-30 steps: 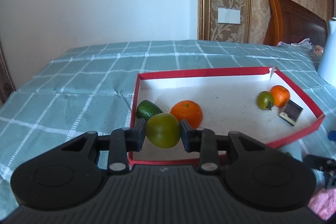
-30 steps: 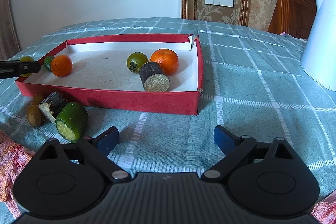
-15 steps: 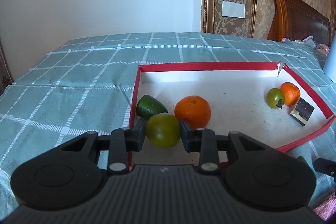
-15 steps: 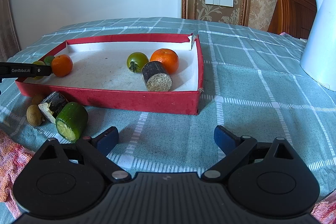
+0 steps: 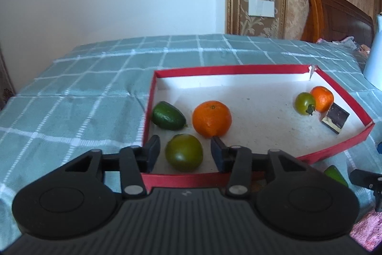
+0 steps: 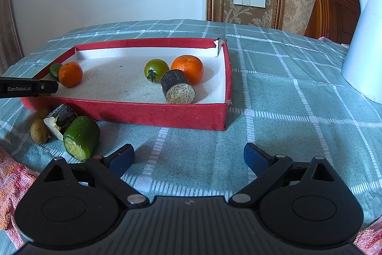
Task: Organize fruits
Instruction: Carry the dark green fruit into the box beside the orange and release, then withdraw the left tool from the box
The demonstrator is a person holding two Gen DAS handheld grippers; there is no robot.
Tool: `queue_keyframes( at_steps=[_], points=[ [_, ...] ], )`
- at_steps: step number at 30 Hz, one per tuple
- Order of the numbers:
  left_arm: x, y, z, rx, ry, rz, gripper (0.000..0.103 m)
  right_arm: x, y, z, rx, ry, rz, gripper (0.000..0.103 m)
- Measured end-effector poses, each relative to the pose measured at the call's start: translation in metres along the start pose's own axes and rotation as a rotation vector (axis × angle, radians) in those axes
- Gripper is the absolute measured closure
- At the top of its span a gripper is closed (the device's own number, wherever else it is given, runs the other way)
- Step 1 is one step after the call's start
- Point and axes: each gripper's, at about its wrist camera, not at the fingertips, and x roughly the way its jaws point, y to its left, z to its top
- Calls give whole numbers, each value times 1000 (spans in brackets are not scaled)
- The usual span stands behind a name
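A red tray (image 5: 262, 69) with a white floor lies on the checked cloth. My left gripper (image 5: 185, 151) is open, its jaws apart on either side of a green tomato (image 5: 184, 152) that rests in the tray's near left corner. Beside it are an orange (image 5: 212, 118) and a dark green fruit (image 5: 168, 116). Far right in the tray are a second green tomato (image 5: 305, 103), a second orange (image 5: 322, 98) and a dark cut piece (image 5: 335, 117). My right gripper (image 6: 188, 157) is open and empty above the cloth in front of the tray (image 6: 167, 112).
In front of the tray's left end lie a cut cucumber piece (image 6: 81, 138), a dark cut piece (image 6: 61, 116) and a kiwi (image 6: 39, 130). A white kettle (image 6: 365, 44) stands at right. A pink cloth (image 6: 12, 181) is at lower left.
My left gripper has opened and let go of the green tomato, which now rests in the tray. The right gripper has not moved.
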Motion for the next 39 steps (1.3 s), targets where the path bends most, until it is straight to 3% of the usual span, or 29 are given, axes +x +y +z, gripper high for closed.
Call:
queue_keyframes(
  at_steps=[4,7,11,15,18,34,39],
  points=[
    [-20,3,0,-9,-37,-2,55,0,0,0,0,0,0,4],
    [-38,5,-4,-17,-72,6,46,0,0,0,0,0,0,4],
    [-57,5,-13,-26,-86,-2,44,0,0,0,0,0,0,4],
    [-73,7,-24,-46,-96,-21,30,0,0,0,0,1,0,3],
    [-81,7,-34,-42,-97,-20,30,0,0,0,0,1,0,3],
    [-60,23,-66,-98,-7,-3,29,0,0,1,0,1,0,3],
    [-59,27,-66,-119,0,-12,21,0,0,1,0,1,0,3]
  ],
)
